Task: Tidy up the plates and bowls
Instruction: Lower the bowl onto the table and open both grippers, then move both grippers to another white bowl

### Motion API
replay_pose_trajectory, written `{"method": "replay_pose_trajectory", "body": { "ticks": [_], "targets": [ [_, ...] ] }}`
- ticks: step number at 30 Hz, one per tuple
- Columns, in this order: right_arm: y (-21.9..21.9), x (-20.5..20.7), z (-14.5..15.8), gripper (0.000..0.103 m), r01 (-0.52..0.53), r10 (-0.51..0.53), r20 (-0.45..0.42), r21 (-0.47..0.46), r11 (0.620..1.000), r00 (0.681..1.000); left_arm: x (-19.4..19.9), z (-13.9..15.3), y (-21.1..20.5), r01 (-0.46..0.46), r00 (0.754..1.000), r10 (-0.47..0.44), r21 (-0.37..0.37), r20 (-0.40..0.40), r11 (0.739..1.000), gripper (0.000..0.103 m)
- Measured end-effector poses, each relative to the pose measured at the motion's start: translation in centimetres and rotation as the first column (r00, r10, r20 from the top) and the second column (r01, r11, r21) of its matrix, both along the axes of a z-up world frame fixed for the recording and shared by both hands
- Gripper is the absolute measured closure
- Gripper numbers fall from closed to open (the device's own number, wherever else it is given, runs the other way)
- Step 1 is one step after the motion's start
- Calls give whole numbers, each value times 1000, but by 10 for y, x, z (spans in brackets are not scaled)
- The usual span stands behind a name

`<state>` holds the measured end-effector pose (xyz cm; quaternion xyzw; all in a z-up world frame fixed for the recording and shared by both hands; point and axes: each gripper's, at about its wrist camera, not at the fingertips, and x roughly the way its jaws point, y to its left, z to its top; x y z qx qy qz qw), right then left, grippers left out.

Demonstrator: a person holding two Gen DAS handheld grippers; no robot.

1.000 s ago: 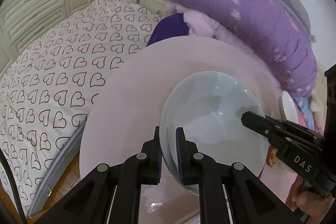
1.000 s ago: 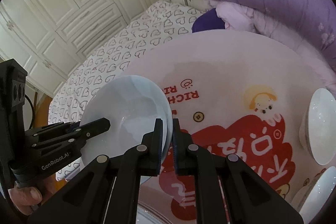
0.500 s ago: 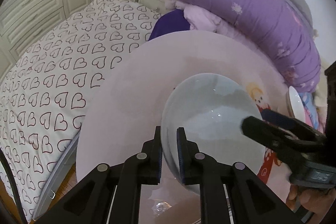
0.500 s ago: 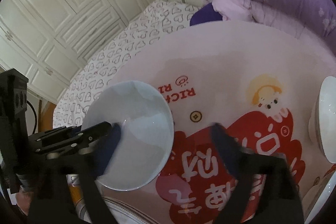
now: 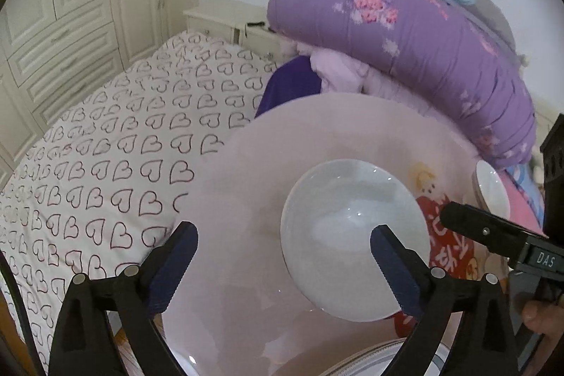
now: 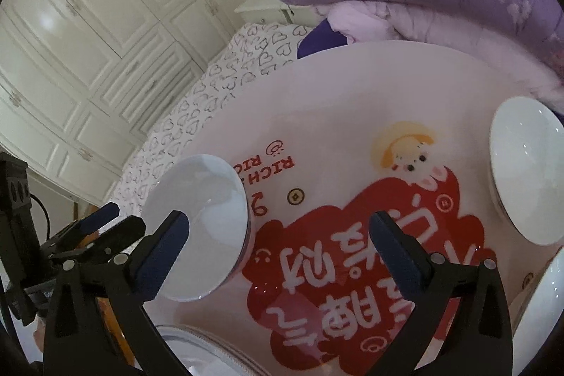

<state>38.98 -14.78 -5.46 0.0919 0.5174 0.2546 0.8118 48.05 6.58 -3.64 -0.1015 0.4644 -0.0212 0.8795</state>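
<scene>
The round surface (image 6: 352, 83) with the red cartoon print is the biggest thing here, and it carries all the dishes; it stands just beside a bed (image 5: 116, 147) with a heart pattern. Near its left edge, as the right wrist view shows it, sits one pale bowl (image 6: 201, 217), upright and free, touched by nothing. A second white bowl (image 6: 525, 171) rests well apart at the right side, and the rim of another white dish (image 6: 543, 298) shows at the lower right corner; I cannot tell if that one is a plate or a bowl. The left tool (image 5: 283, 252) is opening its jaws, and they are already wide; the near rim of the pale bowl lies between them, but the pads do not press on it. The right tool (image 6: 278, 235) is also opening and wide, with only the printed surface in its gap, and the bowl lies just beside its left finger. I judge the bowl to be glazed ceramic: stiff, rather heavy, smooth and slippery, and it can chip if it knocks another dish. The best place to hold it seems the rim, one pad inside and one outside, pressed firmly.
</scene>
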Motion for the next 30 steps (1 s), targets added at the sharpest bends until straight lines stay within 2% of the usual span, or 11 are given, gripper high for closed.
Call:
{"method": "replay_pose_trajectory", "body": {
  "ticks": [6,12,14,17,20,23,24,28,29,30],
  "targets": [
    [-17,-17,20,0,-14,12,35,76,997,999,-39,20,-5,-7,997,4,35,78,999,3],
    [-32,-55,72,0,-39,11,200,136,990,980,-85,38,-10,-3,990,-3,39,144,999,1],
    [-39,-77,100,0,-36,-11,305,147,988,952,-99,43,-11,3,988,-9,35,157,999,1],
    [-50,-97,125,0,14,-69,403,136,991,913,-112,50,-12,9,985,-13,28,172,1000,1],
    [-64,-106,141,0,92,-141,439,131,987,888,-126,56,-12,11,982,-15,23,187,1000,1],
    [-78,-112,150,0,114,-178,445,166,979,878,-132,61,-13,19,982,-22,16,190,1000,1],
    [-80,-116,154,0,130,-192,463,162,978,865,-134,62,-14,20,981,-23,17,190,1000,1],
    [-95,-141,168,0,248,-271,560,119,961,783,-143,72,-17,24,978,-26,15,206,1000,1],
    [-98,-142,166,0,267,-281,561,109,958,779,-148,75,-17,25,976,-27,16,214,1000,1],
    [-102,-139,160,0,286,-289,532,91,954,796,-147,78,-19,25,975,-28,18,221,1000,1]
  ]
}}
